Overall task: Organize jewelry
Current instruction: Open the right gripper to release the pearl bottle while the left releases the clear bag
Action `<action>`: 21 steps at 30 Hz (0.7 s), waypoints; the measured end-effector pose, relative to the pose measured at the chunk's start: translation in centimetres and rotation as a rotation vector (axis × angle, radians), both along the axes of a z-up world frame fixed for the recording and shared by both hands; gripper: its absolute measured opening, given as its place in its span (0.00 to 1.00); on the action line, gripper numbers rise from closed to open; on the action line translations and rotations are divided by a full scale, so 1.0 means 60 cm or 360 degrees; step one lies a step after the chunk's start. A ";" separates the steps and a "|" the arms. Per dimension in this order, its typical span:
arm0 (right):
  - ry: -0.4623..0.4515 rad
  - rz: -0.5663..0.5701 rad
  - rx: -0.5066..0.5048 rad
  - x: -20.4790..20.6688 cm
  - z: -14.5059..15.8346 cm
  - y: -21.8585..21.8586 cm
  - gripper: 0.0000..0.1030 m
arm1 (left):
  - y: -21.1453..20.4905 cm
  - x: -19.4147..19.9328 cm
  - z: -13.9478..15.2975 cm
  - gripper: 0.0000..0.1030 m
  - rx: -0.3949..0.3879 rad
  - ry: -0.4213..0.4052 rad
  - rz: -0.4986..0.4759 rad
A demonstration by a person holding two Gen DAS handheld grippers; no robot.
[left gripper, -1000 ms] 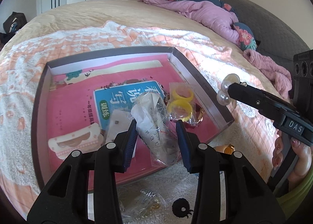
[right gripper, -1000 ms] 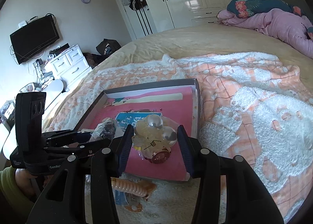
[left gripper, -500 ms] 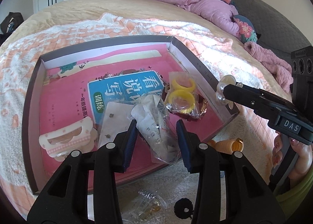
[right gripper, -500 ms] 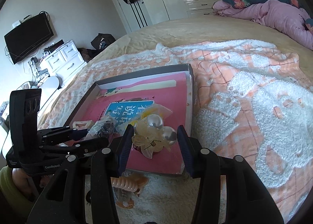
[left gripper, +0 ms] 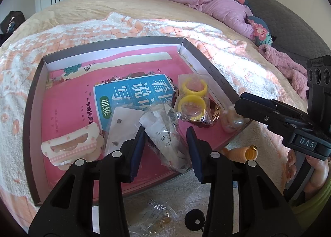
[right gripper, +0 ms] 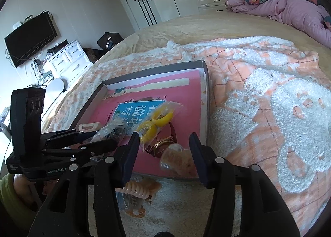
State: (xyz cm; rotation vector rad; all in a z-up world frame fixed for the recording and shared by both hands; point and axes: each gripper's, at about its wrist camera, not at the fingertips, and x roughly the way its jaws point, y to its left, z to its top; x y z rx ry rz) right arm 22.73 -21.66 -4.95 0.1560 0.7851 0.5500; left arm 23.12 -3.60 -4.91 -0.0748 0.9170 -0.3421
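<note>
The pearl-and-flower ornament [right gripper: 175,161] I have been carrying now lies blurred in the near right corner of the shallow box [right gripper: 206,100], between my right gripper [right gripper: 163,155]'s jaws, which have just been opening and stand clear of it on both sides. In the left view it sits against the box wall [left gripper: 230,122], beside the bagged yellow rings [left gripper: 191,100]. My left gripper [left gripper: 165,144] has its jaws part open around a crumpled plastic packet [left gripper: 165,133]; I cannot tell whether the pads actually press on it.

My worry is the ornament: it sits right at the wall, so pulling the right gripper back carelessly could drag it over onto the blanket [right gripper: 269,113]. The left packet could also slip if that hold is loose.

The ornament's shape is smeared, the packet's contents are unreadable, and the items on the bed below the box are partly hidden behind the gripper arms.
</note>
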 end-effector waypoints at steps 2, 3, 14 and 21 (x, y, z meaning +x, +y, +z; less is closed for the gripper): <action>-0.0004 -0.0008 0.0012 -0.002 0.003 -0.004 0.53 | 0.000 0.000 0.000 0.32 0.0002 -0.0001 0.0000; -0.0009 -0.0015 0.0021 -0.004 0.004 -0.007 0.55 | 0.000 -0.001 0.000 0.33 -0.0001 0.0001 0.0000; -0.0053 -0.0087 0.0090 -0.026 0.024 -0.038 0.65 | 0.010 -0.010 0.031 0.50 -0.0043 -0.0056 0.0014; -0.0084 -0.0100 0.0118 -0.042 0.036 -0.043 0.72 | 0.029 -0.025 0.066 0.69 -0.0071 -0.0128 0.0051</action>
